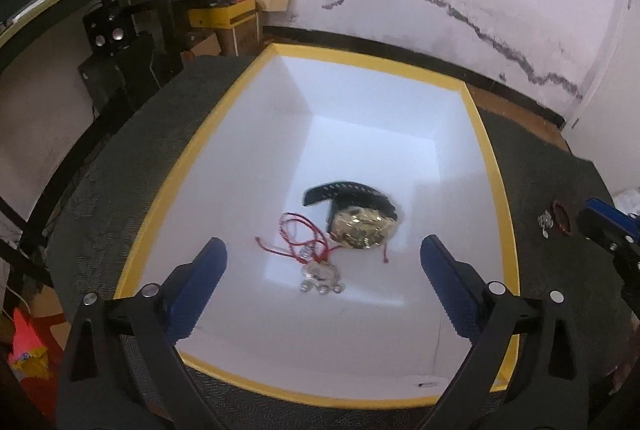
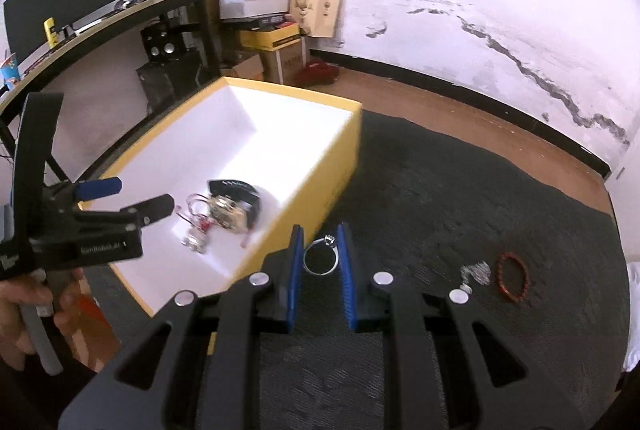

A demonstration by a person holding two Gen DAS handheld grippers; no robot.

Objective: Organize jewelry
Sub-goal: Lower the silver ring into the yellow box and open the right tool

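Observation:
A yellow box (image 1: 486, 134) with a white inside sits on a dark mat. In it lie a gold watch (image 1: 360, 228) with a black strap, a red cord necklace (image 1: 298, 236) and a silver piece (image 1: 322, 276). My left gripper (image 1: 324, 254) is open and empty above the box; it also shows in the right wrist view (image 2: 136, 196). My right gripper (image 2: 320, 238) is shut on a silver ring (image 2: 320, 256) with a stone, held beside the box's right wall (image 2: 320, 186). A red bead bracelet (image 2: 514, 278) and a small silver piece (image 2: 476, 274) lie on the mat to the right.
The dark mat (image 2: 460, 198) covers the table. A desk (image 2: 100, 14) with clutter and cardboard boxes (image 2: 280, 42) stand at the back left by the white wall. Wooden floor (image 2: 500, 118) lies beyond the mat.

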